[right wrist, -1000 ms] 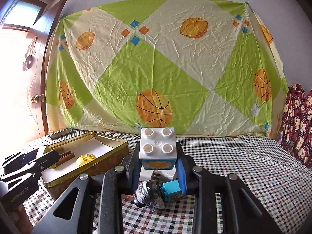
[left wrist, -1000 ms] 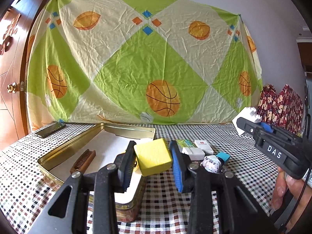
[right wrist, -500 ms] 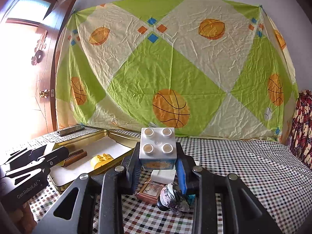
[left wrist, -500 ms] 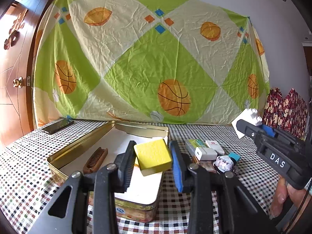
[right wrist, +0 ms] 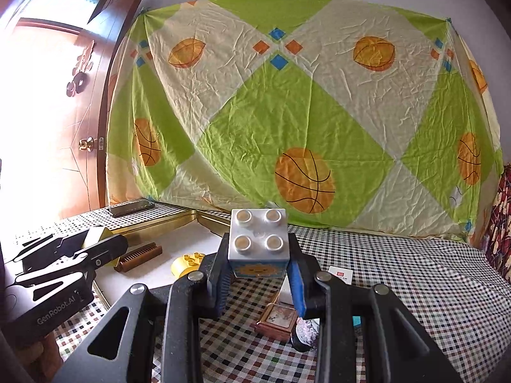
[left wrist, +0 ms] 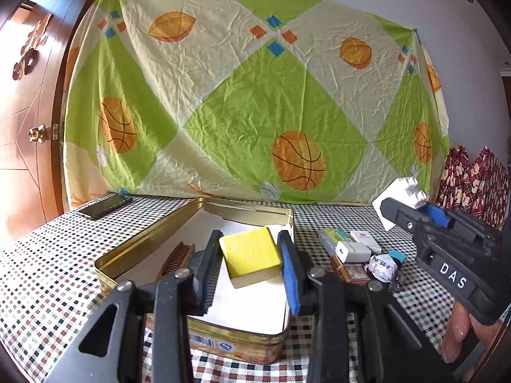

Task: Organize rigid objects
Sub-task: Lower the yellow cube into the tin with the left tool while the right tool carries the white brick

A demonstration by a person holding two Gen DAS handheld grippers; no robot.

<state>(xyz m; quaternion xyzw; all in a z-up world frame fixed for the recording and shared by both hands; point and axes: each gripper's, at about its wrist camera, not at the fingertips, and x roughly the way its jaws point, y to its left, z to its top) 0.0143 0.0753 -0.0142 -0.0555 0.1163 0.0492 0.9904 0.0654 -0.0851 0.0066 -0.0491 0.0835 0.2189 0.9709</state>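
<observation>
Looking along the left gripper point(left wrist: 252, 263), a yellow block point(left wrist: 250, 253) is seen clamped between the two narrowly set pads and held above the gold tin point(left wrist: 242, 212), over its white-lined floor. A brown comb point(left wrist: 175, 257) lies in the tin to the left of the fingers. To the right of the gripper, on the checked cloth point(left wrist: 48, 274), a cluster of small things is gathered: white boxes point(left wrist: 349, 245), a small framed picture point(left wrist: 349, 271) and a foil-wrapped lump point(left wrist: 381, 265). Farther right, the right gripper point(left wrist: 412, 207) is seen side-on with a white brick point(left wrist: 405, 191) in its tip, and fingers of a hand point(left wrist: 460, 328) are wrapped on its handle. A phone point(left wrist: 103, 206) lies far ahead to the left.

Along the right gripper point(right wrist: 258, 263), the white brick point(right wrist: 258, 242) is seen pinched by its sides between the closed-in pads, studs up, a sun picture on its near face. It is held off the cloth, with the tin point(right wrist: 204, 217) ahead and to the left. In the tin, a yellow studded piece point(right wrist: 186, 263) lies just left of the fingers, and the comb point(right wrist: 140, 255) beyond it. The left gripper point(right wrist: 92, 245) is at the left edge, a yellow corner showing at its tip. Below the fingers the framed picture point(right wrist: 278, 317) and the foil lump point(right wrist: 306, 332) rest on the cloth.
</observation>
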